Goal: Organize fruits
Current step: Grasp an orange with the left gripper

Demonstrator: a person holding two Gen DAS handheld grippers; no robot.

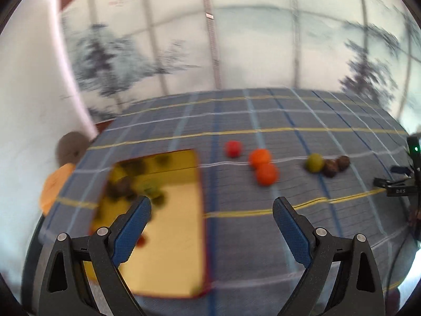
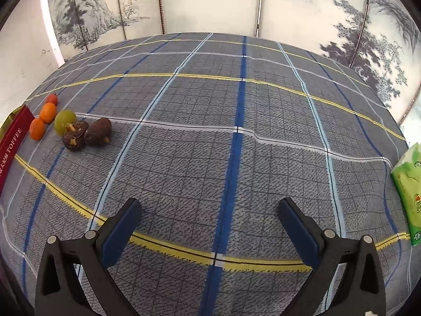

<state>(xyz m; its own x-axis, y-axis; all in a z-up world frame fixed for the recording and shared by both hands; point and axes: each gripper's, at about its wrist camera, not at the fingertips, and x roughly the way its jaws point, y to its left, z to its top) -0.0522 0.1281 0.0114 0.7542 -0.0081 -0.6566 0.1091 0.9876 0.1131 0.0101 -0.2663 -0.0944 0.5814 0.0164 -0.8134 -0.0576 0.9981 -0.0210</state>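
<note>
A gold-lined tin box with red walls lies open on the checked cloth; several dark and green fruits sit at its far end. Loose on the cloth lie a red fruit, two orange fruits, a green fruit and two brown ones. My left gripper is open and empty above the box's right edge. My right gripper is open and empty over bare cloth. It sees the orange fruits, green fruit and brown ones at far left.
The box's red side, lettered TOFFEE, shows at the right wrist view's left edge. A green tissue pack lies at the table's right edge. The other gripper shows at right. A painted screen stands behind the table. An orange shape lies beyond the left edge.
</note>
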